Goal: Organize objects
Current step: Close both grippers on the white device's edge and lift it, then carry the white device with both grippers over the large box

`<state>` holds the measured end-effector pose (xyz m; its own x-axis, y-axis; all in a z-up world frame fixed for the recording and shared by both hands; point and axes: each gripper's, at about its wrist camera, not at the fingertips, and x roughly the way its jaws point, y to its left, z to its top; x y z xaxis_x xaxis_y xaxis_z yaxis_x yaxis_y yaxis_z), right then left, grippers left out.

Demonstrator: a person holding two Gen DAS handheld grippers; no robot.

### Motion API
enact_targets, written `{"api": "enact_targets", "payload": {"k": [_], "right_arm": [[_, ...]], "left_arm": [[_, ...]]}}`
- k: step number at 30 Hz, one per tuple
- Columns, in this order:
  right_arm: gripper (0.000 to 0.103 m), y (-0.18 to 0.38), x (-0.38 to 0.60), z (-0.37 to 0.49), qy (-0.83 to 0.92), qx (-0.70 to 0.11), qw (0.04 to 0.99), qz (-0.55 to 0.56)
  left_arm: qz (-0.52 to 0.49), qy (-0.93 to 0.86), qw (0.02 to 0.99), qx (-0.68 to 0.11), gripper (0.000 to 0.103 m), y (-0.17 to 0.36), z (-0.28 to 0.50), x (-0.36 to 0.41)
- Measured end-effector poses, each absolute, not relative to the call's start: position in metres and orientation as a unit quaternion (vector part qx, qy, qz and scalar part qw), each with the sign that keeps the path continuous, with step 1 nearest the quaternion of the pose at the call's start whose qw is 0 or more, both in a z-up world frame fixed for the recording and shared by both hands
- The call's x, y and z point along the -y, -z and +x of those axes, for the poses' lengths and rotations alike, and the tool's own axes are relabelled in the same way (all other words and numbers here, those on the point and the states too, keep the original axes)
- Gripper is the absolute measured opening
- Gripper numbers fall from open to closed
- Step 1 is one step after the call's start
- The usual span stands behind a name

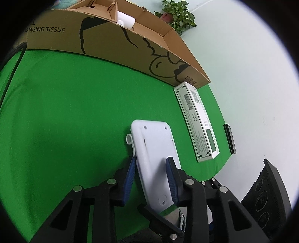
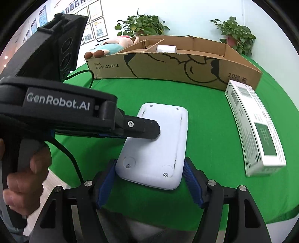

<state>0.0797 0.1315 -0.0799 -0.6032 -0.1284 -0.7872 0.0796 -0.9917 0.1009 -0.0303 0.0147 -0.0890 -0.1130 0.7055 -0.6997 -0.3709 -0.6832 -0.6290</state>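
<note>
Left gripper clamped across white device, long axis running straight ahead from jaws. Right gripper wide open, straddling device's near end, pads apparently not touching. Box ahead, beyond device.

Ahead of the right hand-held gripper, the surface wears a bright green cloth. Beyond it rises a pale, plain wall, evenly lit. Two leafy potted plants stand against it, one straight ahead and one farther right. Up and to the left, framed certificates hang in rows. Low on the left, a strip of light wood-look floor shows past the cloth's edge.
</note>
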Motion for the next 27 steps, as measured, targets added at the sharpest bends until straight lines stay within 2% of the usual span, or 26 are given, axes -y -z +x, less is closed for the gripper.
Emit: {"api": "enact_targets", "payload": {"k": [12,27], "right_arm": [[0.067,0.072,-0.143,0.055,0.9,0.081,0.057,0.424],[0.066,-0.012,-0.159,0.029,0.946,0.066,0.049,0.314]], "left_arm": [[-0.52,-0.762,0.364,0.128,0.03,0.062,-0.025,-0.017],[-0.416,-0.816,0.393,0.081,0.03,-0.036,-0.042,-0.036]]}}
